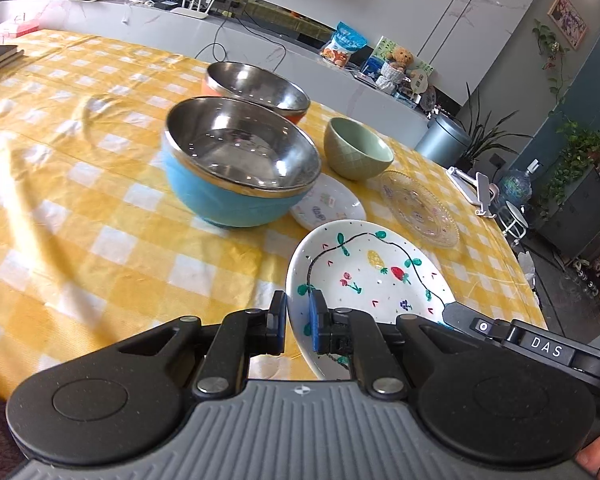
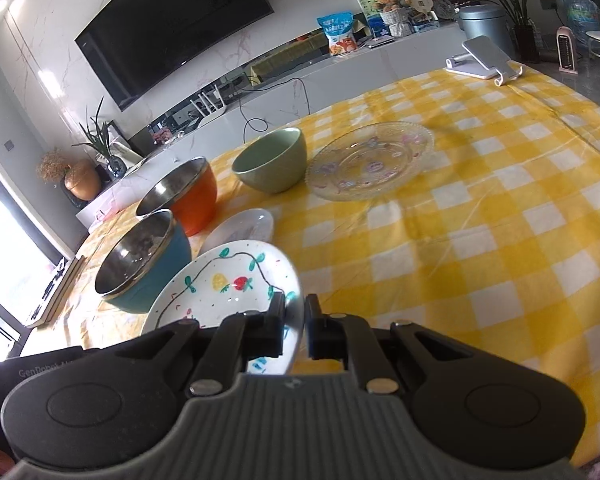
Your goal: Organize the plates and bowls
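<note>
Beside the blue bowl (image 1: 236,168), the painted plate (image 1: 364,276) is hanging tilted over the worktop (image 1: 100,208), left fingers (image 1: 298,322) clenching its left rim, right fingers (image 2: 296,328) clenching the opposite rim; small white plate (image 1: 328,206) lying just beyond the blue bowl.

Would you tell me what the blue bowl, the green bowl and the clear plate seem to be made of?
Blue bowl: mirror-bright steel lining, matte blue shell, perhaps plastic. Green bowl: likely glazed ceramic, with a soft sheen. Clear plate: see-through pressed glass or acrylic, beaded rim, faint floral print.
</note>
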Demonstrator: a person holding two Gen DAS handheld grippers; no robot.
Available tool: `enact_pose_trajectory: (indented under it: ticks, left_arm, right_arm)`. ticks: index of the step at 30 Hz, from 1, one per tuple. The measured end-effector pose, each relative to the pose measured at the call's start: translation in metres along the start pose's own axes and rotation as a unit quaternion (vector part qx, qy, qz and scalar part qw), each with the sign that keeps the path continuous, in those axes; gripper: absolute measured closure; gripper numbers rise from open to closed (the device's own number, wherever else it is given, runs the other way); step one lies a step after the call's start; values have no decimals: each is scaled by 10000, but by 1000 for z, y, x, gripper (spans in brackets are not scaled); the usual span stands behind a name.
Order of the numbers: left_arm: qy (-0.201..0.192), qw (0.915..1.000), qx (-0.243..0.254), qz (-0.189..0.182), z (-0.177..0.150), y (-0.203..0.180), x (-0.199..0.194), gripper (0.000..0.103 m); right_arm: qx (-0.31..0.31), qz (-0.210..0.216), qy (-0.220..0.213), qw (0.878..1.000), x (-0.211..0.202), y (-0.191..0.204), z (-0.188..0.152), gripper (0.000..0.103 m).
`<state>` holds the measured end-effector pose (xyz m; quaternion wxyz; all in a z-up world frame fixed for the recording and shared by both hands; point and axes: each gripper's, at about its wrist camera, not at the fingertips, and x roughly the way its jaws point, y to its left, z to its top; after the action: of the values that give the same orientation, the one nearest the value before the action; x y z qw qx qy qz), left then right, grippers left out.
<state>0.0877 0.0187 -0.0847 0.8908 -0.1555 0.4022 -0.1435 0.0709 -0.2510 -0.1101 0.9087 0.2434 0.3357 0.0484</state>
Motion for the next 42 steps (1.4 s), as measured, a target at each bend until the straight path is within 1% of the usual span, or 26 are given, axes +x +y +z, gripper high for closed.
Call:
enact_pose_trajectory:
  ticks: [3, 7, 11, 15, 21, 25, 29, 31, 34, 36, 37, 39, 42]
  left_arm:
    - [-44, 9998, -103, 176, -3, 16, -11, 91]
    - [-73, 9990, -162, 399, -4, 29, -17, 91]
    - [27, 9982, -354, 475, -5, 45, -12, 91]
    - [98, 9979, -338, 543, -9, 50, -6, 91]
    - [158, 9976, -234, 637, -12, 50, -2, 90]
    - [140, 9975, -93, 687, -12, 47, -1, 90]
    - [143, 9972, 28, 735, -12, 44, -1, 89]
    - [152, 9972, 41, 728, -12, 44, -1, 89]
    - [148, 9973, 17, 719, -12, 44, -2, 88]
    - [83, 9972, 15, 741, -12, 44, -4, 86]
    - [44, 9972, 19, 740, -11, 43, -6, 84]
    - [-70, 9973, 50, 730, -9, 39, -11, 80]
    - [-198, 9975, 141, 660, -6, 28, -18, 74]
  right_arm:
    - [-135, 123, 139, 9997, 3, 18, -10, 95]
    - [-271, 141, 269, 9992, 13, 36, -22, 95]
    - [-377, 102, 372, 9985, 22, 45, -29, 95]
    - [-451, -8, 470, 9979, 30, 48, -35, 95]
    - [-667, -173, 506, 9963, 35, 52, -40, 94]
    - [-973, -306, 469, 9937, 36, 59, -41, 93]
    - [-1406, -462, 392, 9882, 37, 69, -46, 88]
    - [-1518, -484, 355, 9866, 36, 71, -48, 87]
    - [-1436, -430, 360, 9880, 35, 68, -47, 85]
    - [-1373, -441, 312, 9891, 32, 67, -45, 85]
    - [-1351, -442, 264, 9895, 30, 66, -43, 83]
    - [-1340, -461, 144, 9898, 24, 66, -40, 72]
    - [-1368, -503, -24, 9893, 15, 65, -34, 67]
